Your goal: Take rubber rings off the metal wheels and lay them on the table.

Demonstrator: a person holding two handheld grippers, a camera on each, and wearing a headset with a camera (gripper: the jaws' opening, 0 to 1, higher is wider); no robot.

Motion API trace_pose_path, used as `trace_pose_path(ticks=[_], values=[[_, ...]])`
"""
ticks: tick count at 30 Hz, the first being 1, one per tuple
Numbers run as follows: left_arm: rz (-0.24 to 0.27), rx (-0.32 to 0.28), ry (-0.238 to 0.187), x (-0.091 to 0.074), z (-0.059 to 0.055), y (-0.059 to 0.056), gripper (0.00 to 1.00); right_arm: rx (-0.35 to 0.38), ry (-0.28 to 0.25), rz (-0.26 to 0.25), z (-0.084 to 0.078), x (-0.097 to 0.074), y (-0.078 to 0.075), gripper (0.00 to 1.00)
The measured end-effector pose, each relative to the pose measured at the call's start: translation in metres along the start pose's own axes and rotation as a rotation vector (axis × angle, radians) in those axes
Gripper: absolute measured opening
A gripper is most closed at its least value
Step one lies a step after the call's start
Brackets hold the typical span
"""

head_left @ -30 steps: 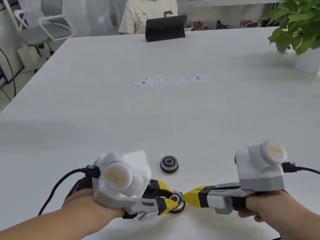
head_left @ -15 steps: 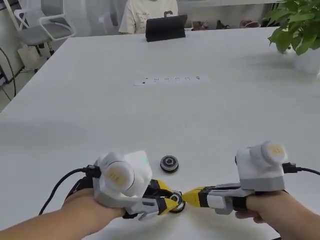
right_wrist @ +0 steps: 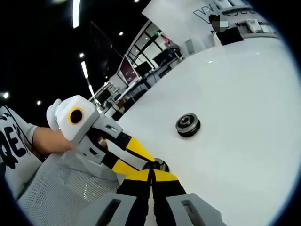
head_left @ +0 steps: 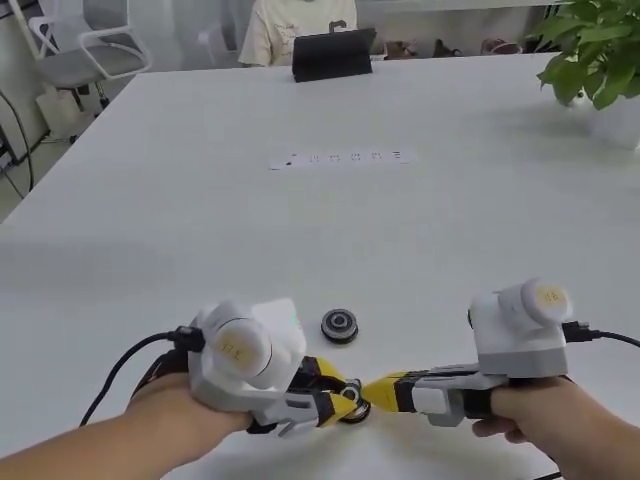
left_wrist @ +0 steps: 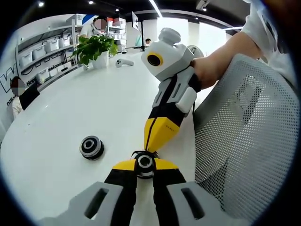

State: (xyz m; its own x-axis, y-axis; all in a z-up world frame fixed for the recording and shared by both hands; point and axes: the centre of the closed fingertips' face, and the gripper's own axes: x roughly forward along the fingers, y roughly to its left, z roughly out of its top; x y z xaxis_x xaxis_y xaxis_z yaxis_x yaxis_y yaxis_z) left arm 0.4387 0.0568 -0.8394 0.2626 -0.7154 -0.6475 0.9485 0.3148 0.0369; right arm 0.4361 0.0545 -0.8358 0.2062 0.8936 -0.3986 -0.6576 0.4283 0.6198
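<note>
A spare wheel (head_left: 339, 326) lies just beyond the held wheel (left_wrist: 145, 162).

White table (head_left: 200, 210) bearing a lone metal wheel (head_left: 339, 326), a power strip (head_left: 340, 159), a potted plant (head_left: 600, 60)

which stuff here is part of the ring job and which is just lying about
Job: held wheel, clamped in the left tongs; right tongs, tips at its rim; loose wheel on the table.
Lying about: power strip, dark screen, plant, chair.
</note>
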Motion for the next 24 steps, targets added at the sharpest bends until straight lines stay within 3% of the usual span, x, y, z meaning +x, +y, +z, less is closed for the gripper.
trace_pose_path(ticks=[10,11,12,14,16,24], values=[[-0.001,0.001,-0.001,0.001,0.0,0.0,0.07,0.002,-0.013,0.043,0.003,0.002,0.008,0.0],[0.0,0.001,-0.001,0.001,0.0,0.0,0.07,0.001,-0.022,0.085,0.005,0.002,0.016,0.0],[0.001,0.001,-0.001,0.001,0.001,0.0,0.07,0.054,-0.042,0.164,0.008,0.003,0.033,0.0],[0.001,0.003,-0.002,0.001,0.001,0.0,0.07,-0.052,0.01,0.093,0.001,0.004,0.022,0.0],[0.001,-0.001,-0.003,0.001,0.001,0.0,0.07,-0.007,-0.012,0.103,0.004,0.004,0.023,0.0],[0.0,0.001,-0.008,0.001,0.001,-0.001,0.07,-0.004,-0.01,0.046,0.001,0.001,0.008,0.0]])
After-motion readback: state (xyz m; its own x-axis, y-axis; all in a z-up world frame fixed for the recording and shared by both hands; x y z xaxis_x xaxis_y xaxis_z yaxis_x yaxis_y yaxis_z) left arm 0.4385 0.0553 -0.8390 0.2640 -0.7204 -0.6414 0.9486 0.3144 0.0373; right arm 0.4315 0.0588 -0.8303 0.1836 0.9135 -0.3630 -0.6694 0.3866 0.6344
